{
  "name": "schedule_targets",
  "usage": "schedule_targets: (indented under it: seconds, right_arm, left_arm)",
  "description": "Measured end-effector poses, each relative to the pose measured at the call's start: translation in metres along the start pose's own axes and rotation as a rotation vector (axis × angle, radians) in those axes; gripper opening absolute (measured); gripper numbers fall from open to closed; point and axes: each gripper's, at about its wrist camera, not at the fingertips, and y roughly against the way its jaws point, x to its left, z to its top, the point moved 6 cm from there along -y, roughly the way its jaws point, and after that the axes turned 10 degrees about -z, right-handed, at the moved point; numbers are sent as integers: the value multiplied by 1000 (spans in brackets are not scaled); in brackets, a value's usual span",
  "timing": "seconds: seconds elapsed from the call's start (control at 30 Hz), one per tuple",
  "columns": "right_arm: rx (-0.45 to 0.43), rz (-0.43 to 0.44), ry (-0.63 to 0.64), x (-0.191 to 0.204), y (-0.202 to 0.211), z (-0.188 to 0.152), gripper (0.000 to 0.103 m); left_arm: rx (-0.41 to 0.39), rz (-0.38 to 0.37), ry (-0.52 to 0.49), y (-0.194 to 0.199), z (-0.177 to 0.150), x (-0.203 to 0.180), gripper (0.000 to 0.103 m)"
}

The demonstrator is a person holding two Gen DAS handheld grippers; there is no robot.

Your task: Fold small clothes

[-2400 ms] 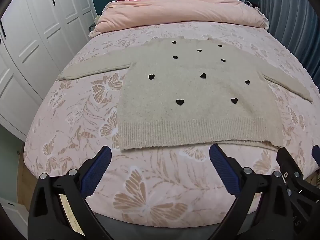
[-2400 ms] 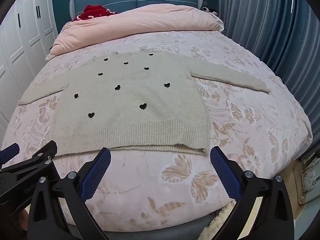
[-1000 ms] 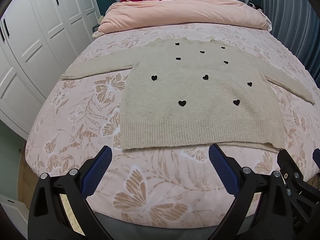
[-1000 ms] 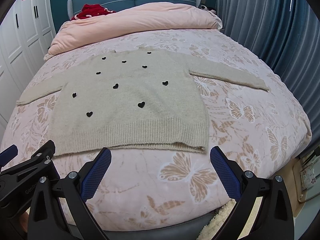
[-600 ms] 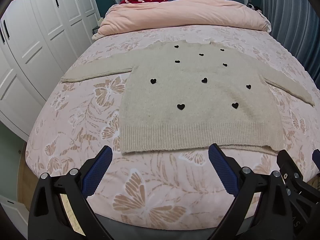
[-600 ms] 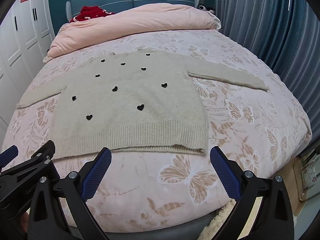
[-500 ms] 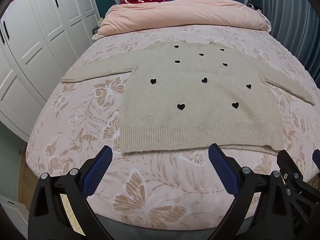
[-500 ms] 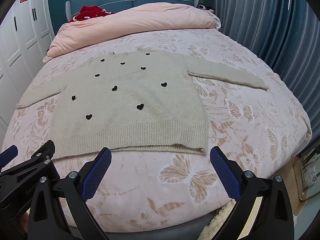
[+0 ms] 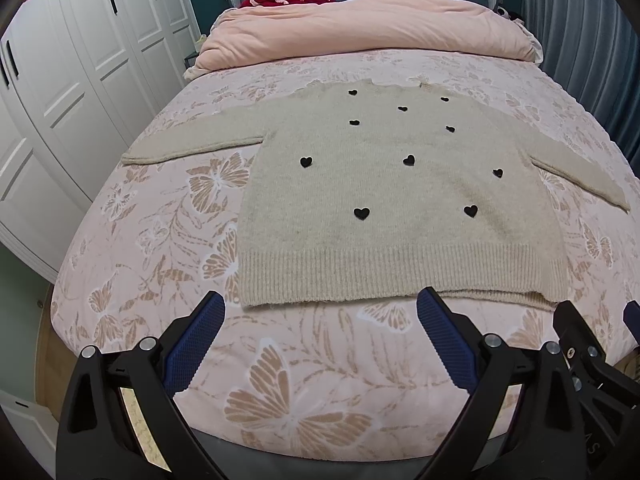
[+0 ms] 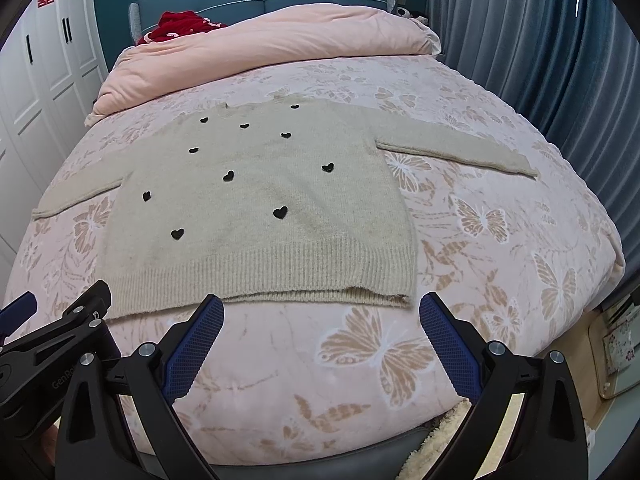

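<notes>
Sweater (image 9: 400, 208) lay flat on the bed (image 9: 160, 240), hem near the foot edge. Left gripper (image 9: 320, 320) and right gripper (image 10: 320, 320) hovered short, jaws wide, empty. Right sleeve cuff partly cut off in left view.

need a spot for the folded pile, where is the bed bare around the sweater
Bare bedspread lies right of the sweater below its right sleeve, and in the strip between hem and foot edge. The head end is crowded by the pink duvet.

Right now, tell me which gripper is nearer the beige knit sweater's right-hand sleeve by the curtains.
Right gripper. It sits nearer the sleeve; left gripper sits farther left.
</notes>
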Motion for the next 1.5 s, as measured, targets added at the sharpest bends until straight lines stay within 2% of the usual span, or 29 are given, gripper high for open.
schedule_targets:
  seconds: [1.2, 1.5]
  right_arm:
    - [10, 11, -7, 1, -3, -2, 97]
    - [76, 19, -13, 0, -43, 3, 97]
  left_arm:
    - [4, -3, 1, -3, 1, 2, 94]
    - [41, 24, -30, -37, 9, -13, 94]
